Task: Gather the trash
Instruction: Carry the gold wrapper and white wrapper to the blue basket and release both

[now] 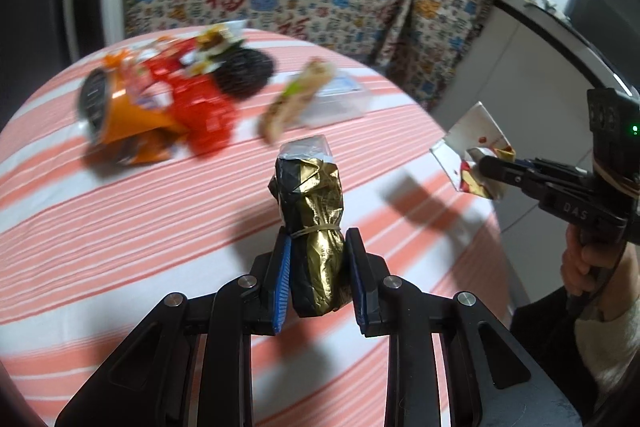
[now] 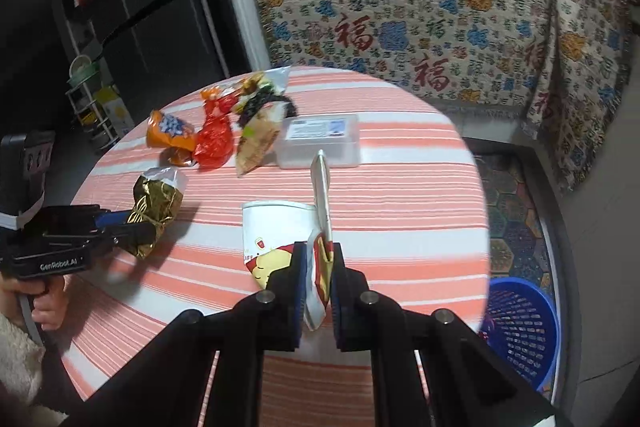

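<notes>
— Trash first: gold wrapper [image 1: 316,227] clamped between left gripper [image 1: 318,247] pads, raised above striped table [image 1: 120,227]?

— Yes. White paper carton [image 2: 280,231] pinched flat in right gripper [image 2: 320,259] jaws, near right table edge.

— Farther off?

— Orange packet [image 2: 170,135], red wrapper [image 2: 214,143], tan wrapper [image 2: 256,143] heaped far left; clear plastic box [image 2: 320,141] beside. Blue basket [image 2: 520,331] on floor, right. Nothing blocking.
</notes>
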`<state>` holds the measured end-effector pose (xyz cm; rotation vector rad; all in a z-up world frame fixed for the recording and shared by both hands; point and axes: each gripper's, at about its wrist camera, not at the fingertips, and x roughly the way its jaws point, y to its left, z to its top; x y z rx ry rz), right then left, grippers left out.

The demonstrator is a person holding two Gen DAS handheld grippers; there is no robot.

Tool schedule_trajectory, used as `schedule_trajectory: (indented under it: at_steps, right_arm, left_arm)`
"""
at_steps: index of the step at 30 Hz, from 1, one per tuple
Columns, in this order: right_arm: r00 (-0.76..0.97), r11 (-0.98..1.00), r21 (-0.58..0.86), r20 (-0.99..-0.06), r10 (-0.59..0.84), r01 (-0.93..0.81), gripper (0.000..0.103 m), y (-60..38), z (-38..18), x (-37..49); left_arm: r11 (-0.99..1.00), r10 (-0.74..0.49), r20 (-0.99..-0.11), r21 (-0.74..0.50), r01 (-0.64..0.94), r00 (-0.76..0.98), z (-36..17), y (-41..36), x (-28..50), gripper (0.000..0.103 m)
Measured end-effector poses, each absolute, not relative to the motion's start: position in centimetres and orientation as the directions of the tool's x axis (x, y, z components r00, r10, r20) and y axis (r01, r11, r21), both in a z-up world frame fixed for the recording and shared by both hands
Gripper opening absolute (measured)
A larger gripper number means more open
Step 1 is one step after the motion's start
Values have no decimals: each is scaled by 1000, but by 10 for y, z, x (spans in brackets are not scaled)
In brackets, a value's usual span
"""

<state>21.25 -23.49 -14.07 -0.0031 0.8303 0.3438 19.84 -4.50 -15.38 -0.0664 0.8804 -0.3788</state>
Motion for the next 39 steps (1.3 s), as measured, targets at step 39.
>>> schedule_trajectory:
  at_steps: [39]
  right_arm:
    - [549, 947, 136, -835, -49, 292, 14, -524, -240, 200]
  left_arm:
    - [762, -530, -809, -321, 562, 257, -223, -390, 282, 42]
